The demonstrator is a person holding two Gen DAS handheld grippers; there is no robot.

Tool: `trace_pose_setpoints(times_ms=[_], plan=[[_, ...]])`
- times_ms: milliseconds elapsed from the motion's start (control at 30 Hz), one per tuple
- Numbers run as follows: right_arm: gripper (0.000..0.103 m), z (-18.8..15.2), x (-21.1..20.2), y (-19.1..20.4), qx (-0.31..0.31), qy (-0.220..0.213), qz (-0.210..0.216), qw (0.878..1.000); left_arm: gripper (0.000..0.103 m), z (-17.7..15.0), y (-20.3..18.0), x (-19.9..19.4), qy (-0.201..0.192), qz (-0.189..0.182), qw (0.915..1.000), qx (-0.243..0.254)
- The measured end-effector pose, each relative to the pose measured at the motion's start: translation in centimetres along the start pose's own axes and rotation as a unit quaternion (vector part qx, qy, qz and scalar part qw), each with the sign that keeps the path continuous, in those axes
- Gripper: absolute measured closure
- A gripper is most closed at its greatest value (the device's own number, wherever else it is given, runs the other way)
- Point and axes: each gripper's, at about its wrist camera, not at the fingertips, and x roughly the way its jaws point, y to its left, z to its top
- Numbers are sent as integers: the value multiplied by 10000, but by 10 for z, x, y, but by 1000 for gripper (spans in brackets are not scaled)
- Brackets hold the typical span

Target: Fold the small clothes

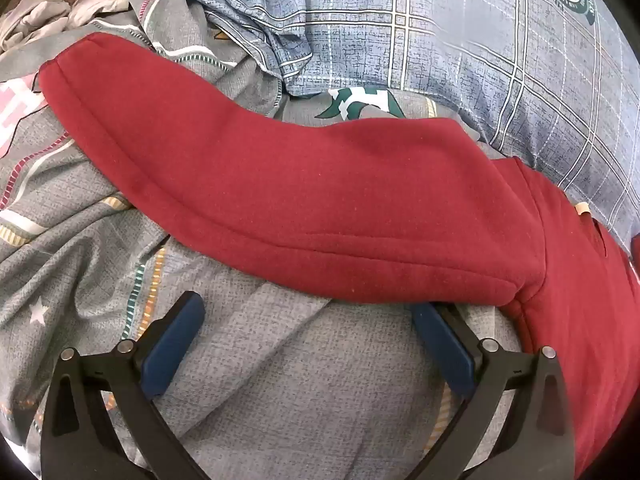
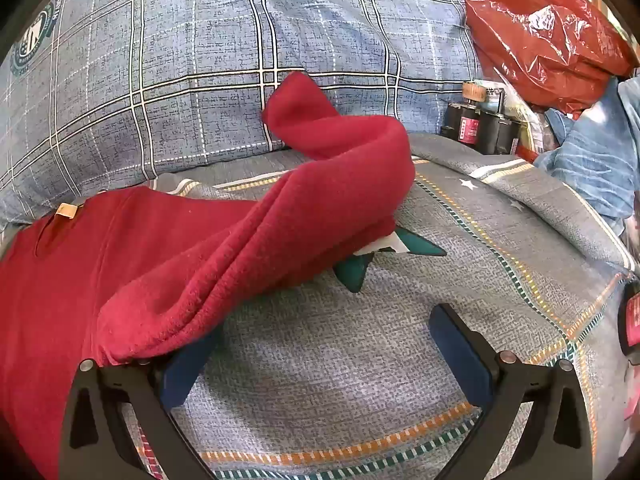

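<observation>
On the grey patterned bed sheet (image 1: 280, 380) the dark red fleece sweatshirt (image 1: 280, 200) lies sleeves spread, probably for folding; left gripper (image 1: 308, 320) and right gripper (image 2: 332, 340) jaws open, empty, flanking the sleeves.

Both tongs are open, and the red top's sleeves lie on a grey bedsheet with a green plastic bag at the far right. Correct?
Not quite: the plastic bag is red, not green, as the right wrist view shows. The left tongs and right tongs are open, and the red top lies on the grey bedsheet.
</observation>
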Motion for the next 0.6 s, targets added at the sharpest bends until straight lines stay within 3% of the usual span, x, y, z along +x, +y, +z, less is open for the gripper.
trace_pose_setpoints(times_ms=[400,600], plan=[[0,0,0,0,1,-6,0,10000,0,2,-5,1,19,47,10000,27],[0,0,0,1,-14,11,-23,10000,0,-3,0,-9,231,-89,9996,106]])
